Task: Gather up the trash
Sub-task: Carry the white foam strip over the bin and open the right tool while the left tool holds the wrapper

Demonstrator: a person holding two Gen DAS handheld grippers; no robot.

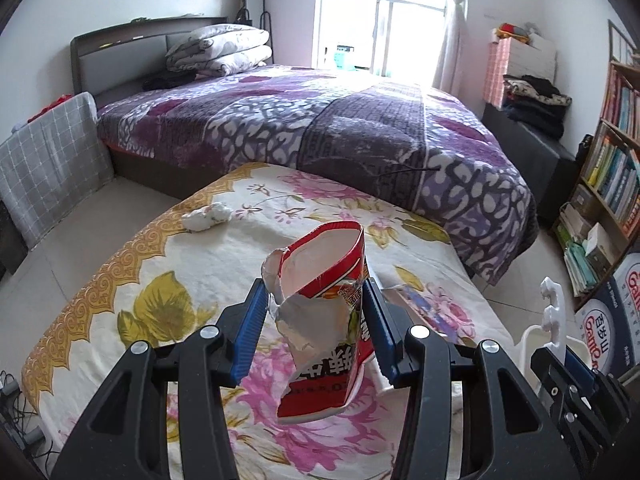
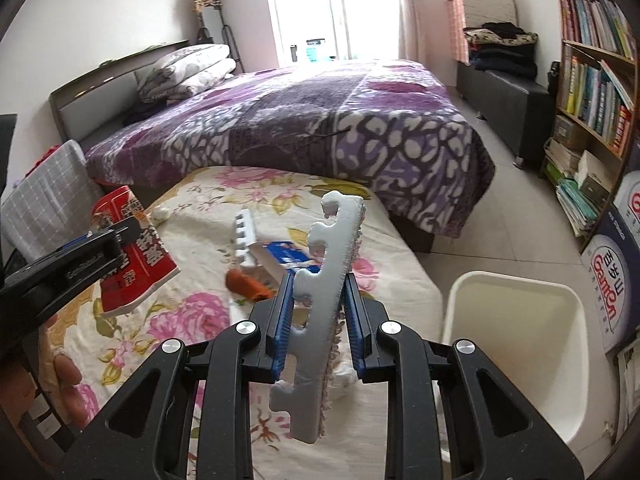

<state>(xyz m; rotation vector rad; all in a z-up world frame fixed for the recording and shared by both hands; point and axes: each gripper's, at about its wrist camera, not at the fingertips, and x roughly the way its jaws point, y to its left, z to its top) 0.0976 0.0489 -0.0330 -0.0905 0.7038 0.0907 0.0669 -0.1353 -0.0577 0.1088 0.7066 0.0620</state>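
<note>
A torn red paper cup (image 1: 332,264) hangs above the floral-clothed table (image 1: 120,264), and my left gripper (image 1: 316,320) is shut on its crumpled sides. The right wrist view shows that cup (image 2: 136,256) at the left, in the left gripper (image 2: 120,240). My right gripper (image 2: 318,308) is shut on a long notched white foam strip (image 2: 332,272) that sticks up and forward. The strip (image 1: 554,308) and the right gripper (image 1: 560,356) show at the lower right of the left wrist view. A white bin (image 2: 516,344) stands on the floor right of the table.
On the table lie a crumpled tissue (image 1: 208,216), a toothed white foam piece (image 2: 245,236), a blue-and-white box (image 2: 284,258) and an orange scrap (image 2: 246,286). A purple bed (image 2: 320,120) stands behind, bookshelves (image 2: 592,92) and printed cartons (image 2: 612,280) to the right.
</note>
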